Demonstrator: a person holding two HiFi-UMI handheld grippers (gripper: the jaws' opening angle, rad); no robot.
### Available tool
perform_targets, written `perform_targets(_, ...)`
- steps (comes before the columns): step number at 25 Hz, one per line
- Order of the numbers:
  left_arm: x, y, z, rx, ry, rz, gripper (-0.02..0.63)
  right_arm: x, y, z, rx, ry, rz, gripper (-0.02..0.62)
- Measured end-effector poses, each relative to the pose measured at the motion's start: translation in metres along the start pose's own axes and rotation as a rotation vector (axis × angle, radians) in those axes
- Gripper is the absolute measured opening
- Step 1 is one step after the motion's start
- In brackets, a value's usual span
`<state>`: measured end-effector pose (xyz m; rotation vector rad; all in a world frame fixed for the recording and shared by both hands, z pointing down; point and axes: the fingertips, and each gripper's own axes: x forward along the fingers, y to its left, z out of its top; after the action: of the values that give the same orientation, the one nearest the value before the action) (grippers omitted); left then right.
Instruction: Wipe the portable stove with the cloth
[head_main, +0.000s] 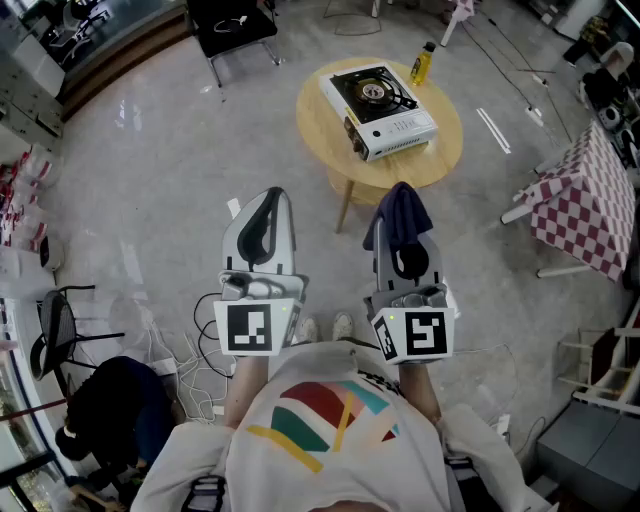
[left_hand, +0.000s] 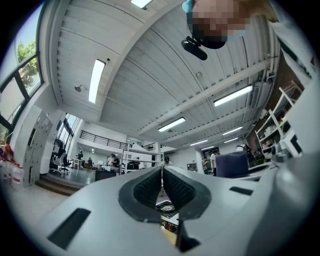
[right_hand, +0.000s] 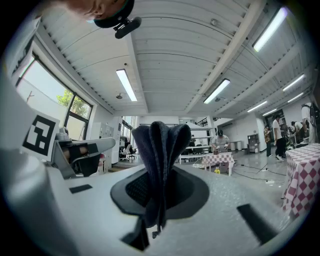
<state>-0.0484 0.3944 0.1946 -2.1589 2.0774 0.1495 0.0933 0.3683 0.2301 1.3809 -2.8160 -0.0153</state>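
the right gripper jaws pinch the dark cloth, soft and floppy, probably best kept bunched; left gripper jaws pressed together, empty; the portable stove sits on the round desk, well apart

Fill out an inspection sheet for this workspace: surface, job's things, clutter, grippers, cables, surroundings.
Surface: round wooden table, ahead of the person, beyond both grippers.
Job's things: portable stove on the table; dark cloth pinched in the right gripper, not yet at the stove.
Clutter: yellow bottle at the table's far edge.
Grippers: left gripper shut, nothing between its jaws; right gripper shut on the cloth.
Cables: white cables loose on the floor at the person's left.
Surroundings: checked-cloth table at the right; black chair at the far side; crouched person in black at lower left.
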Motion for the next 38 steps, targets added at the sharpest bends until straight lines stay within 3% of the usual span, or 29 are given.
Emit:
perform_targets(8,0.021,-0.004,0.036,-0.029,-0.154,-0.027,0.011,0.009,-0.011,-0.004,0.022,-0.02,0.009,0.032)
perform_targets(12,0.011,0.006,0.015,0.036,-0.051,0.037,0.011,0.008,-0.009,-0.008,0.033,-0.015,0.023,0.032)
perform_targets(15,0.009,0.007,0.004,0.035,-0.009,0.08,0.009,0.007,-0.018,-0.009,0.044,-0.024,0.031,0.034)
perform_targets(19,0.017,0.009,0.021,0.001,-0.068,0.161,0.008,0.004,-0.032,-0.009,0.042,-0.036,0.048,0.034)
perform_targets(27,0.008,-0.003,0.03,0.03,-0.125,0.238,0.009,-0.013,-0.058,-0.012,0.076,-0.072,0.096,0.034)
perform_targets(32,0.017,-0.011,0.03,0.005,-0.128,0.234,0.006,-0.021,-0.07,-0.01,0.074,-0.093,0.09,0.034)
perform_targets(38,0.043,-0.027,0.033,0.039,-0.171,0.17,0.006,-0.017,-0.091,-0.013,0.076,-0.109,0.04,0.034)
